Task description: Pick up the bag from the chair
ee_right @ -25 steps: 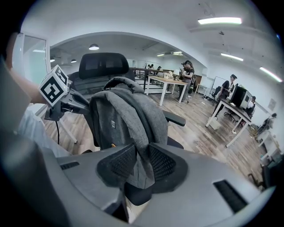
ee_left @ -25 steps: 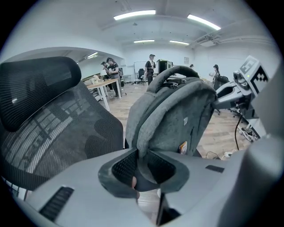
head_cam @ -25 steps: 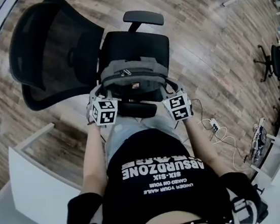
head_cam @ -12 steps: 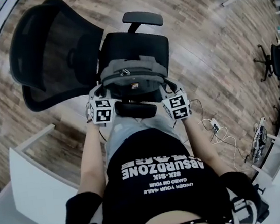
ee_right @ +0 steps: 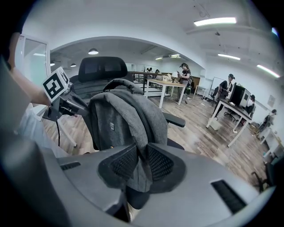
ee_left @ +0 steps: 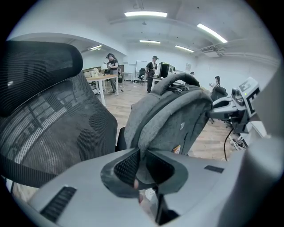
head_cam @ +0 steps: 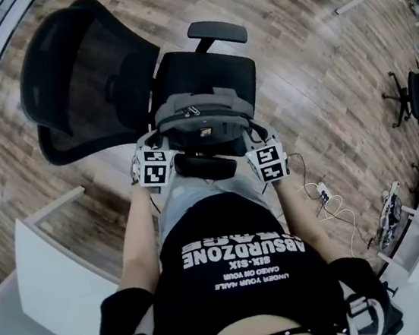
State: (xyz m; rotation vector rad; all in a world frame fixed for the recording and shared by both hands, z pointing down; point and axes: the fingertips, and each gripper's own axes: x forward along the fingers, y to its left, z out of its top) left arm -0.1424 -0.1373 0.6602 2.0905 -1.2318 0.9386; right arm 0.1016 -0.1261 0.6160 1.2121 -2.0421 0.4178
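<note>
A grey backpack stands upright on the black office chair's seat. My left gripper is at the bag's left side, and in the left gripper view its jaws pinch a grey strap of the backpack. My right gripper is at the bag's right side, its jaws pressed on a grey strap of the backpack. Both pairs of jaws have just been closing with the strap between them.
The chair's mesh backrest leans away to the left, with one armrest beyond the bag and one close to me. A white desk stands at lower left. Cables lie on the wooden floor. Other chairs stand far right.
Both grippers stay at the bag's sides. The left gripper's marker cube has tilted slightly. The bag has not moved on the seat.
</note>
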